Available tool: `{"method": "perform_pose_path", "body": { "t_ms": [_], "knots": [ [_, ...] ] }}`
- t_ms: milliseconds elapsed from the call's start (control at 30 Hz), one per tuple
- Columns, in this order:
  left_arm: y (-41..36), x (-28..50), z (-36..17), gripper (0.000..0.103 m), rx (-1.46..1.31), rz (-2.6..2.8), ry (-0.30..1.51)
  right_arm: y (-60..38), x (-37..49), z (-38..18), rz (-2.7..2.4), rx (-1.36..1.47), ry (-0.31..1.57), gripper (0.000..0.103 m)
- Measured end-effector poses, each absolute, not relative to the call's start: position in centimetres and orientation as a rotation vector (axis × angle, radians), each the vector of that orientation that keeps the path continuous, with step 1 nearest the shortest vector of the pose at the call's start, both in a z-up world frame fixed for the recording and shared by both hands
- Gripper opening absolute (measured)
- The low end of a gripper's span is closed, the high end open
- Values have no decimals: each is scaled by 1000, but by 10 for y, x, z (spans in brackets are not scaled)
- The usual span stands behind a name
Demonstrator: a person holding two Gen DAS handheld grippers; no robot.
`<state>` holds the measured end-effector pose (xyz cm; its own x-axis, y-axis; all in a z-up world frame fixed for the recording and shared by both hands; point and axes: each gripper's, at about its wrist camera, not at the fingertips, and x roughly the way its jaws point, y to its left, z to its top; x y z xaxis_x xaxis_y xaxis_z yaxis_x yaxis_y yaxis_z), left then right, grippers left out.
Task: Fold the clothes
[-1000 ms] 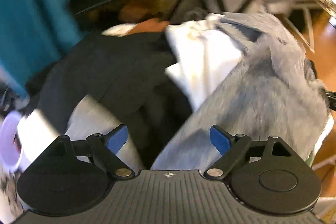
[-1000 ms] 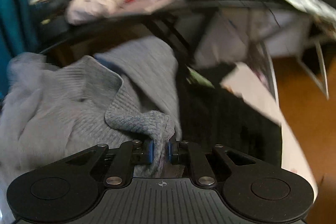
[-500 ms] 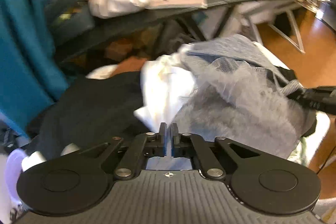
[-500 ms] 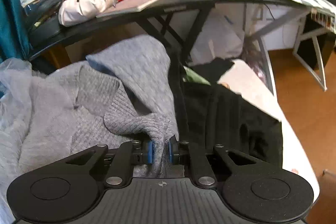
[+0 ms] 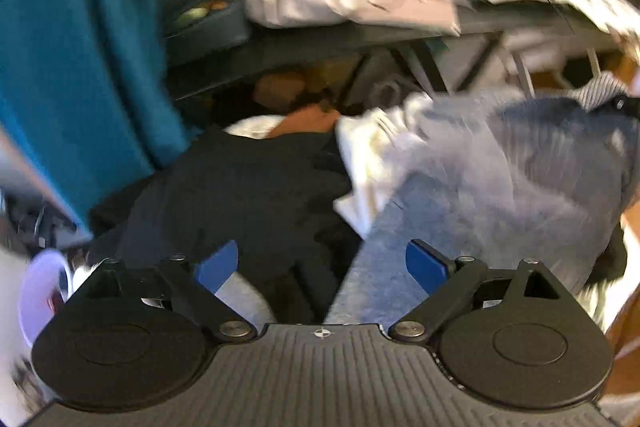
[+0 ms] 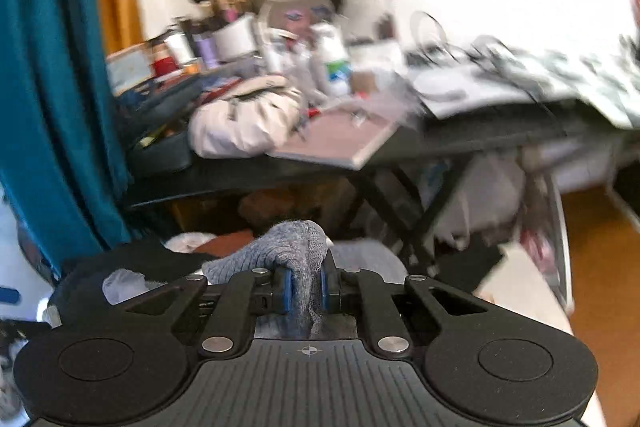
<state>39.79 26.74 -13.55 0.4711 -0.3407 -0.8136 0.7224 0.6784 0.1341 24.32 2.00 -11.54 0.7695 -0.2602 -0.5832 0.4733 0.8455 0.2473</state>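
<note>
A grey knit sweater [image 5: 500, 187] is draped over a heap of clothes, lifted at its right end. Its near strip runs down between the wide-spread blue pads of my left gripper [image 5: 322, 263]. The jaws are opening and neither pad presses on the cloth. A black garment [image 5: 240, 195] lies under the left pad, and a white garment [image 5: 368, 155] sits between the black one and the sweater. My right gripper [image 6: 306, 287] is shut on a bunched fold of the grey sweater [image 6: 288, 247], held up above the pile.
A black table [image 6: 240, 183] crowded with bottles, papers and a white bag [image 6: 244, 123] stands just behind the pile. A teal curtain [image 5: 72, 47] hangs at the left. Wooden floor [image 6: 592, 247] shows at the right. A pale round object [image 5: 40, 291] lies at the lower left.
My left gripper was open, then shut, and now stands wide open. The right gripper has risen with the sweater fold pinched in it, and its view now shows the tabletop.
</note>
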Motion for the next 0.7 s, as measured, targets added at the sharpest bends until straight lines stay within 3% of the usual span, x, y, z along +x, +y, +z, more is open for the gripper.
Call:
{"method": "perform_pose_path", "body": {
  "t_ms": [67,300,500,600,700],
  "knots": [
    [247,392,-152,102,635,-720,850,17,222,-129,-454,395,613,11],
    [193,373,-202,103,1034,-823,784,31,169,-194,-504,546,718,11],
    [183,403,-210,103,1041,-909,956,39,156,-240,-542,685,754,12],
    [194,405,-210,103,1011,-991,929,43,158,-248,-548,689,750,12],
    [208,391,-211,103,1049,-1073,764,42,157,-252,-551,717,741,12]
  ]
}}
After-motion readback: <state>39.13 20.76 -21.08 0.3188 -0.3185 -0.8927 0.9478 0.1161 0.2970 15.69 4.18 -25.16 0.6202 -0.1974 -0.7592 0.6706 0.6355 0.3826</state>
